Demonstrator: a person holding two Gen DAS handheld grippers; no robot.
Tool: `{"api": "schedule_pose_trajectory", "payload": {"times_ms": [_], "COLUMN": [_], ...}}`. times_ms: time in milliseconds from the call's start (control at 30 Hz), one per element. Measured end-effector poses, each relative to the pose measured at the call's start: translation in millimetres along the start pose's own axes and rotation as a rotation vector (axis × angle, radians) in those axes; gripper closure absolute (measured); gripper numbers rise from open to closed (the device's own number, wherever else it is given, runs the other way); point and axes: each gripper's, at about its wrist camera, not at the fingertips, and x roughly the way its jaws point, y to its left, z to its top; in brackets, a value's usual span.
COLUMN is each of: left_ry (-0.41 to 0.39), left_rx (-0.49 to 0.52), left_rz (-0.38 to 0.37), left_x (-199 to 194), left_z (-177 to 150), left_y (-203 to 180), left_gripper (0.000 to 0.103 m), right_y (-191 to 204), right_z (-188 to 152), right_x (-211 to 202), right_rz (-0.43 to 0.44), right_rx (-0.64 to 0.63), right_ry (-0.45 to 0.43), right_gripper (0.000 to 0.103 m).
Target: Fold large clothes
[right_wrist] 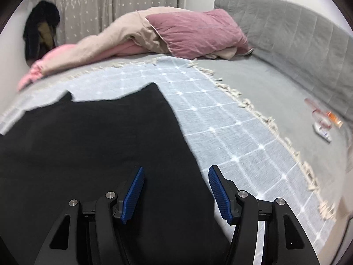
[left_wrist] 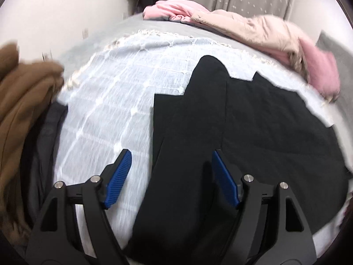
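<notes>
A large black garment lies spread flat on a pale blue checked blanket, with one sleeve folded in over its left side. My left gripper hovers open above the garment's left edge, its blue pads wide apart and nothing pinched between them. In the right wrist view the same black garment covers the left and centre of the blanket. There my right gripper stands open above the garment's right edge, with nothing in its jaws.
A brown garment and a dark grey one lie at the blanket's left. Pink and beige bedding is piled at the far side, with a mauve pillow and a grey headboard. Small items sit on the grey sheet at right.
</notes>
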Motion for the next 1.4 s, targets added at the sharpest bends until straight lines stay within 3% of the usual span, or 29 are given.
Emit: {"api": "schedule_pose_trajectory", "payload": {"times_ms": [67,167,300,367,467,767,900,1100,1333,1400], "left_ry": [0.031,0.095,0.161,0.183,0.167,0.292,0.257,0.232,0.165,0.143], "left_rx": [-0.083,-0.213,-0.318,-0.322,-0.28,-0.339,-0.356,-0.458,-0.457,-0.472], "left_rz": [-0.073,-0.164,-0.224,-0.222,-0.151,-0.184,-0.221,-0.399,-0.441,-0.45], "left_x": [-9.4,-16.8,-14.1,-14.2,-20.7,-5.3,-5.9,2.8,10.2,12.7], "left_z": [-1.6,-11.0,-28.1,-35.7,-44.2,-76.0,-79.0,-82.8,-85.6,-82.6], "left_y": [11.3,27.2,31.8,31.5,25.6,32.8,32.7,34.6,24.6,24.6], "left_gripper": [0.015,0.013,0.012,0.012,0.012,0.012,0.012,0.012,0.013,0.019], "right_y": [3.9,10.0,23.4,33.1,49.5,74.5,82.3,100.1,122.6,128.7], "right_z": [1.5,2.4,-11.6,-15.5,-25.8,-42.6,-44.2,-49.1,-57.7,-59.6], "right_x": [-13.7,-29.7,-55.7,-59.0,-68.1,-69.0,-69.1,-66.0,-66.7,-66.8], "right_rz": [0.038,0.09,0.211,0.239,0.25,0.223,0.229,0.236,0.251,0.255], "right_rx": [0.013,0.041,0.065,0.05,0.001,-0.106,-0.123,-0.177,-0.258,-0.28], "right_ry": [-0.016,-0.034,-0.029,-0.019,-0.011,0.017,0.019,0.03,0.024,0.022], "right_gripper": [0.04,0.032,0.032,0.032,0.031,0.031,0.031,0.031,0.031,0.031]}}
